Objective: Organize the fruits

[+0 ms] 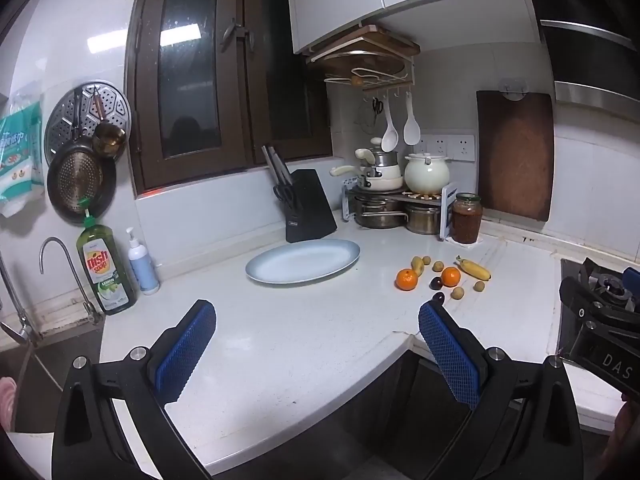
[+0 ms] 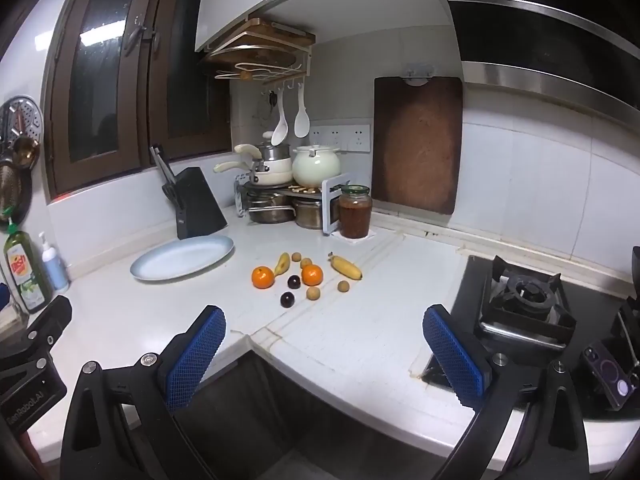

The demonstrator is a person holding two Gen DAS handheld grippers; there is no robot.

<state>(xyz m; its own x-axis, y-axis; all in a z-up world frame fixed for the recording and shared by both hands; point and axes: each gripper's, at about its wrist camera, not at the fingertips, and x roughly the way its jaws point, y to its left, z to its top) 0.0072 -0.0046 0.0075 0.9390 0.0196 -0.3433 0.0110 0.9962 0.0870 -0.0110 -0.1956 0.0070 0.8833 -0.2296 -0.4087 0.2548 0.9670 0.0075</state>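
Ahead of the left gripper [image 1: 316, 312] the countertop [image 1: 280, 340] is white stone, smooth with a faint speckle. Its pads [image 1: 184, 356] are blue rubber with a waffled grid, set in matt black plastic. Beyond them lies a glossy pale-blue glazed plate [image 1: 304, 261]. Past the right gripper [image 2: 324, 320] sit shiny, dimpled oranges [image 2: 263, 277] and a smooth yellow banana [image 2: 346, 267]; farther back, a glass jar [image 2: 355, 212], steel pots [image 2: 269, 209] and a worn wooden cutting board [image 2: 418, 144].

A green dish soap bottle [image 1: 107, 270] at nine o'clock is showing "Dish Soap" and "LEMON". The right gripper's [image 1: 600, 320] black body at three o'clock is reading "DAS" — the left gripper's [image 2: 28, 360] is showing "RoboL.AI", partly cut.
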